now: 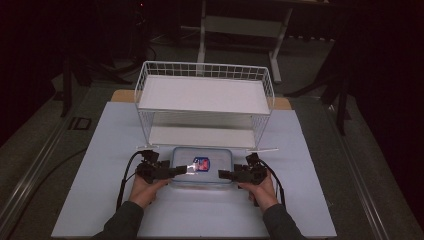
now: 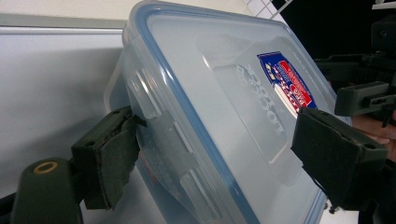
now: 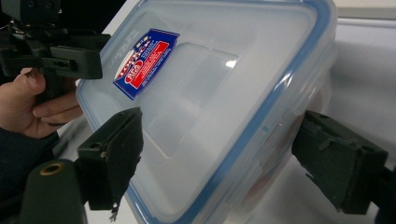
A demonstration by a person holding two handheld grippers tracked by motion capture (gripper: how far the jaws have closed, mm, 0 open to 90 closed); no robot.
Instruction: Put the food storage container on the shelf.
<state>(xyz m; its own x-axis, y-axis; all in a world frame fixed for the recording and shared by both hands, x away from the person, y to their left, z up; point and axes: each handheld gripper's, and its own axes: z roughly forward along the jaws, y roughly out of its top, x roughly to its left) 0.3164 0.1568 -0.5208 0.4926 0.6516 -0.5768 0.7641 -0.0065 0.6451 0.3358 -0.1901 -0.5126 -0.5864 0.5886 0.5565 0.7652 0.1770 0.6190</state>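
A clear plastic container (image 1: 202, 167) with a blue-rimmed lid and a red and blue label (image 1: 201, 164) lies on the white table mat, just in front of the wire shelf. My left gripper (image 1: 177, 171) is at its left end, open, with its jaws straddling the rim of the container (image 2: 224, 107): one jaw against the side latch, the other over the lid. My right gripper (image 1: 226, 175) is at the right end, also open, with one jaw over the lid of the container (image 3: 210, 93) and the other outside the side wall. Each gripper is held by a hand.
A white two-level wire shelf (image 1: 205, 95) stands right behind the container, its lower level close to the box's far edge. The pale table mat (image 1: 100, 200) extends to both sides and toward me. Cables trail from both grippers. Dark floor and a frame lie beyond.
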